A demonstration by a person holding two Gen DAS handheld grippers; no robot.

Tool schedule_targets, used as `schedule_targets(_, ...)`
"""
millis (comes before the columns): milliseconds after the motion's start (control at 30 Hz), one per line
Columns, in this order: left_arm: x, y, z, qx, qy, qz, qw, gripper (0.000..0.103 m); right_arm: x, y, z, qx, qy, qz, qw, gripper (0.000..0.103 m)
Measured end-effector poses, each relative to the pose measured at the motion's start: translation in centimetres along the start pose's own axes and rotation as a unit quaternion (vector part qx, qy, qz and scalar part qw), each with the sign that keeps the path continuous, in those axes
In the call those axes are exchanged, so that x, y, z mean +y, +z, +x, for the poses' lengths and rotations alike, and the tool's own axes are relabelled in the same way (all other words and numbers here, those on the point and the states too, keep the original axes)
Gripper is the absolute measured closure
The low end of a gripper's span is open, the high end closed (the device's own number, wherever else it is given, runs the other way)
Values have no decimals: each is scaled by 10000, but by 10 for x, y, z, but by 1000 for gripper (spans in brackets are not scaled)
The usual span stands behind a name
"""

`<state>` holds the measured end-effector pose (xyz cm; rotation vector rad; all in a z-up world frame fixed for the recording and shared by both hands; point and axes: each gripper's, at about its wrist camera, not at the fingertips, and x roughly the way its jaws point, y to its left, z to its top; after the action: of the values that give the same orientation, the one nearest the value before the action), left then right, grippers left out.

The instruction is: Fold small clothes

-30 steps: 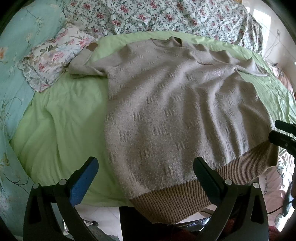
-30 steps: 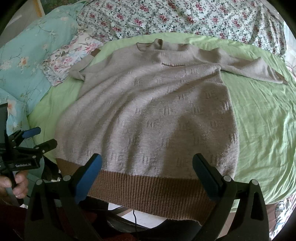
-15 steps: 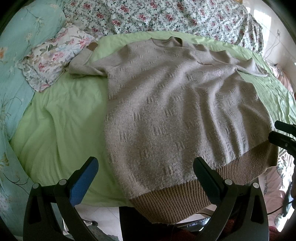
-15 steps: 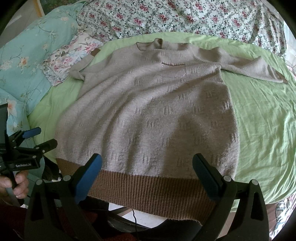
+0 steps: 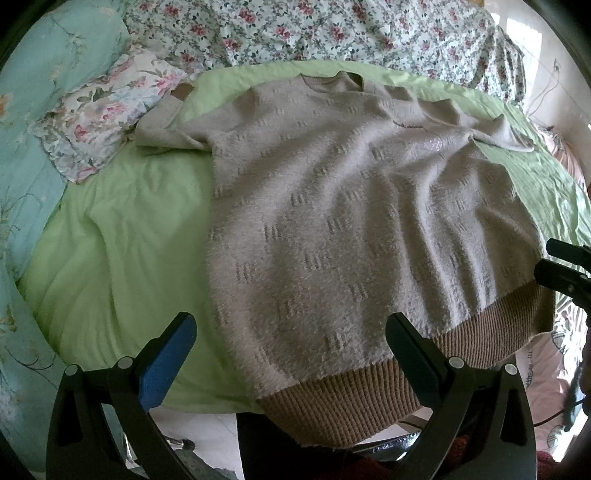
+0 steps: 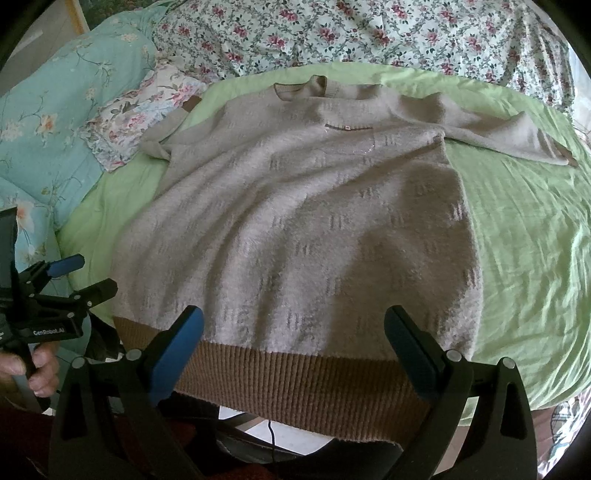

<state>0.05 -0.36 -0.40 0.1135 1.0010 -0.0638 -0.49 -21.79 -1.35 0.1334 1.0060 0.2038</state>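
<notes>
A beige knit sweater [image 5: 351,221] with a brown ribbed hem [image 5: 369,398] lies flat on a green sheet [image 5: 122,251], collar far, hem hanging over the near bed edge. It also shows in the right wrist view [image 6: 303,229], hem [image 6: 295,380] near. Its left sleeve [image 5: 166,125] is folded by a pillow; its right sleeve [image 6: 509,136] stretches out. My left gripper [image 5: 291,339] is open and empty above the hem's left part. My right gripper [image 6: 295,332] is open and empty above the hem's middle. Each gripper shows in the other's view, the left one [image 6: 74,280] and the right one [image 5: 565,266].
A floral pillow [image 5: 103,107] and a teal quilt [image 6: 55,103] lie at the left. A floral blanket [image 6: 369,33] runs along the far side. The green sheet [image 6: 528,236] is bare to the sweater's right. Floor shows below the bed edge [image 5: 207,424].
</notes>
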Motion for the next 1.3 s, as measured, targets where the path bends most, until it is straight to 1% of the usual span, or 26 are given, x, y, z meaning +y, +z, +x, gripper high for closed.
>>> schedule_targets(233,-2,1,3,11,-4,5,10000,1,1,2,2,111,-53,-19,9999,5)
schedule_targets(333,-2,1,4,44,-11,7,10000,1,1,2,2,51,-45,-28,10000,5)
schedule_targets(467,-3,3,8,259,96,94,9996,1,1,2,3,189,-129,-50,9997,5)
schedule_targets(533,-2,5,10,456,148,147,9987,1,1,2,4,173,-113,-34,9998,5)
schedule_targets(567,-2,5,11,521,160,162,9984,1,-1,3,5,27,-21,-4,10000,5)
schedule_targets(633,-1,5,13,511,147,143,9985,1,-2,3,7,-44,11,9,10000,5)
schedule_targets(667,-1,6,14,341,121,98,9993,1,-3,4,9,-26,18,14,10000,5)
schedule_targets(700,0,7,15,273,126,81,9995,1,-3,4,11,-17,20,17,10000,5)
schedule_targets(767,1,9,17,228,131,52,9996,1,-6,5,13,206,-67,10,9998,5)
schedule_targets(867,4,11,21,250,-38,31,9997,1,-7,8,15,295,-84,31,9995,5)
schedule_targets(933,5,14,25,312,-95,23,9995,1,-10,11,17,201,-54,23,9998,5)
schedule_targets(1000,6,17,32,409,-163,3,9990,1,-12,15,19,-6,-40,-39,10000,5)
schedule_targets(1100,9,24,41,443,-222,-23,9988,1,-17,25,25,153,-31,10,9999,5)
schedule_targets(1167,11,32,46,427,-140,-3,9990,1,-22,34,29,154,-14,42,9999,5)
schedule_targets(1300,19,60,60,348,-153,66,9993,1,-35,57,40,87,41,23,10000,5)
